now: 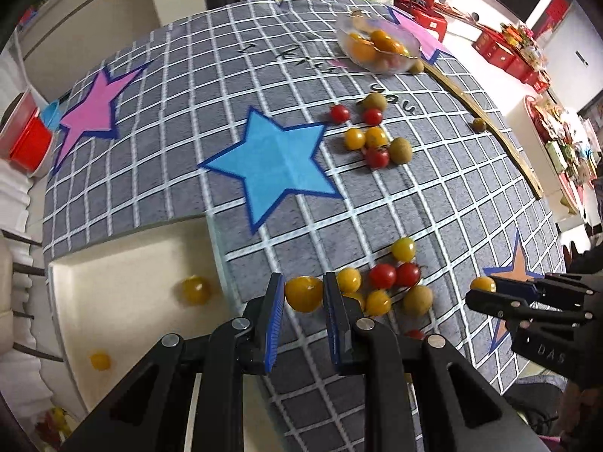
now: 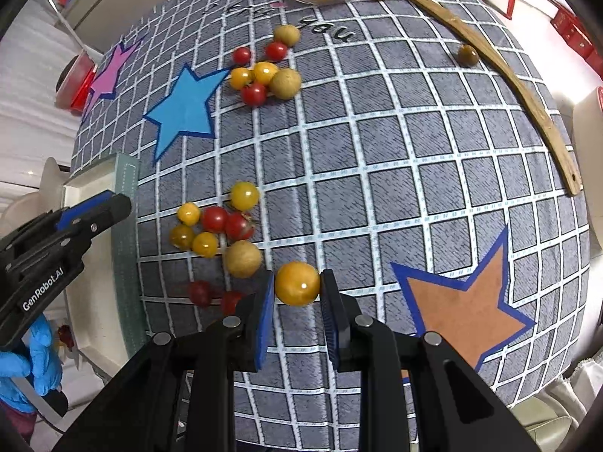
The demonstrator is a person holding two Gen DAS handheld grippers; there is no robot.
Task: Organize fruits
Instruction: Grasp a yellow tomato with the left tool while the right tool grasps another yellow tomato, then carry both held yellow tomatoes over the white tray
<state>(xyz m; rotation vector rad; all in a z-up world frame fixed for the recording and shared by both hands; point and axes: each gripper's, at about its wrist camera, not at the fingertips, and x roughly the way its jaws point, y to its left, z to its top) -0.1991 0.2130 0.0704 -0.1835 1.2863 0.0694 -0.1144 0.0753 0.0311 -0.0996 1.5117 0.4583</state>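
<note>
My left gripper (image 1: 303, 297) is shut on a yellow cherry tomato (image 1: 303, 293), held near the edge of a white tray (image 1: 124, 263) that holds two yellow tomatoes (image 1: 196, 289). My right gripper (image 2: 297, 286) is shut on another yellow tomato (image 2: 297, 283) above the grey checked cloth (image 2: 377, 150). A near cluster of red and yellow tomatoes and a brown longan (image 2: 243, 258) lies left of it. A far cluster (image 2: 264, 75) lies by the blue star. The right gripper also shows in the left wrist view (image 1: 486, 288).
A clear glass bowl (image 1: 378, 45) of fruit stands at the table's far side. A curved wooden strip (image 2: 527, 105) lies along the right. A lone dark fruit (image 2: 468, 54) sits beside it. A red container (image 1: 26, 143) stands off the table's left.
</note>
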